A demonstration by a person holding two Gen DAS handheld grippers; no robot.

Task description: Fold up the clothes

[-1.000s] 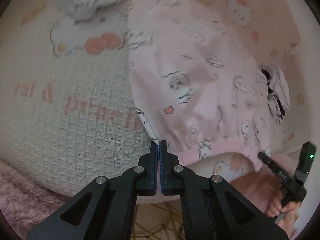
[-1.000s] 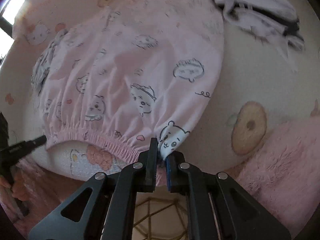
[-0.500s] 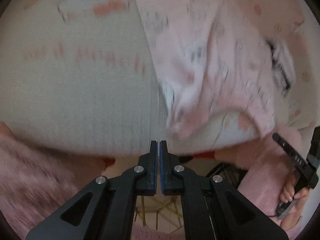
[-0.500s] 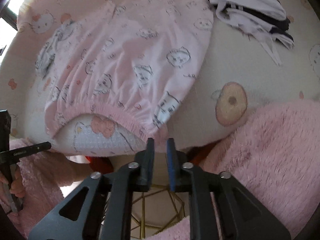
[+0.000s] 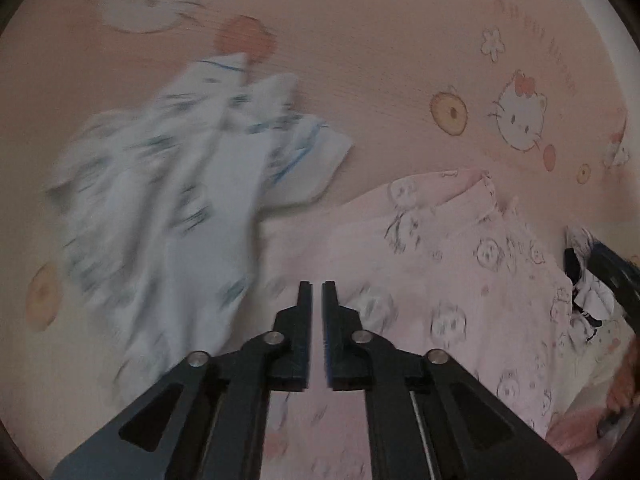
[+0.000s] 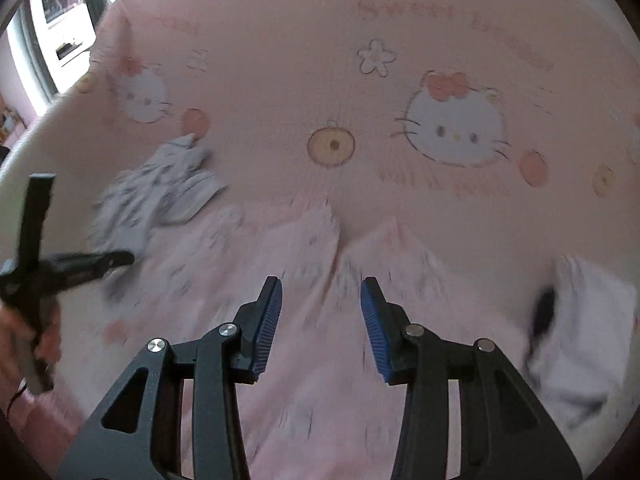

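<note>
A pale pink garment (image 5: 460, 280) with small cartoon prints lies flat on the pink cat-print sheet (image 5: 400, 60). My left gripper (image 5: 317, 292) hovers over the garment's left edge, its fingers all but shut with only a thin slit and nothing between them. My right gripper (image 6: 321, 296) stands open and empty above the pink garment (image 6: 320, 380), short of its two far ends. In the right wrist view the left gripper (image 6: 92, 260) shows at the left in a hand (image 6: 24, 336).
A crumpled white garment with blue print (image 5: 168, 208) lies left of the pink one. A white garment with black trim (image 6: 580, 340) lies to its right. A window (image 6: 60, 4) is at the far left, beyond the sheet (image 6: 280, 80).
Both grippers let go of the pink garment's waistband and moved forward over it. The right gripper's jaws opened wide. The views swung toward the far side of the bed.
</note>
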